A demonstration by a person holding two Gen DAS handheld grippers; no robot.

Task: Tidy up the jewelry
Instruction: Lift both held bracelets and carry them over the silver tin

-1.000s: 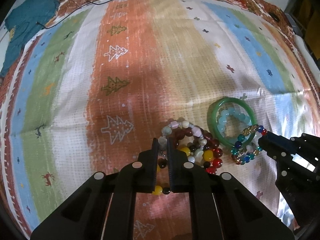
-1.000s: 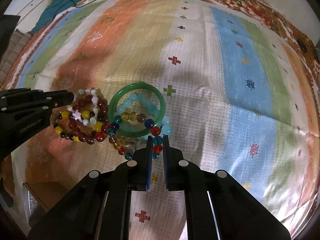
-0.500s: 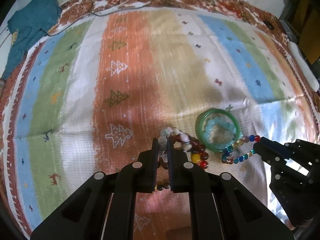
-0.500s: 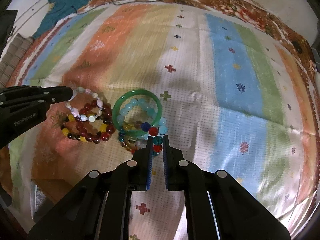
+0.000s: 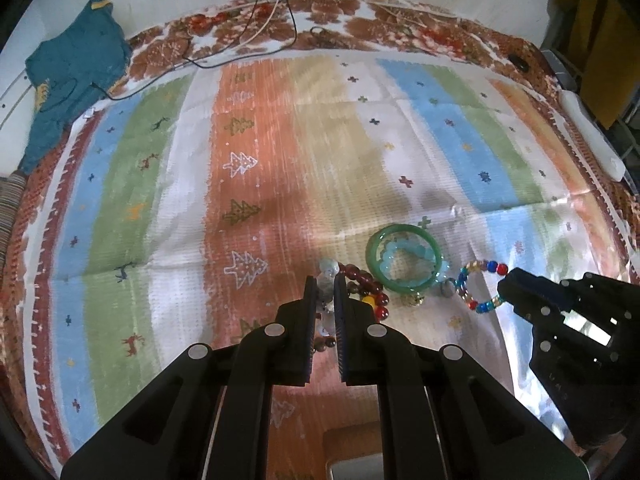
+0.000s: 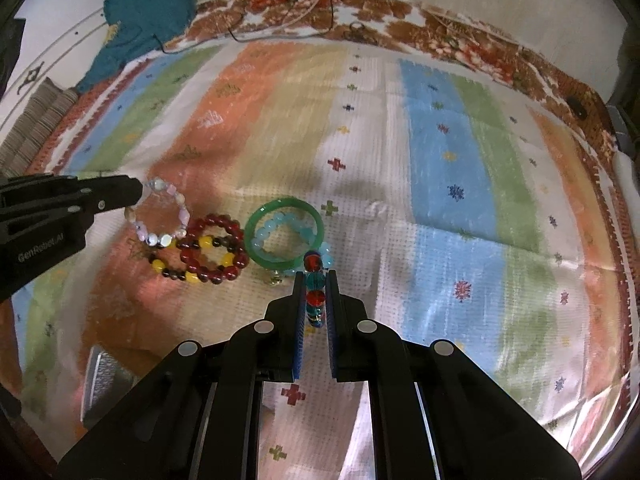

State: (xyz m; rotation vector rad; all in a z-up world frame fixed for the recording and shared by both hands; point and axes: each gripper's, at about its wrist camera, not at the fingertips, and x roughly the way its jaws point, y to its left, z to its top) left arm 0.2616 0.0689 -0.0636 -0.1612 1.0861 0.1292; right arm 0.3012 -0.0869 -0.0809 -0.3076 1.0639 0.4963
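Pale pink-and-white beaded bracelet (image 6: pixel 162 216) hangs pinched in the left gripper (image 5: pixel 324 280) and a multicoloured glass-bead bracelet (image 5: pixel 478 286) in the right gripper (image 6: pixel 314 276), both clear of the pile on the striped cloth (image 6: pixel 440 160), so next, I judge, comes setting each down apart.

Only readable text: "GenRobot.AI" in white on the black body of the left gripper (image 6: pixel 138 191), seen from right wrist.
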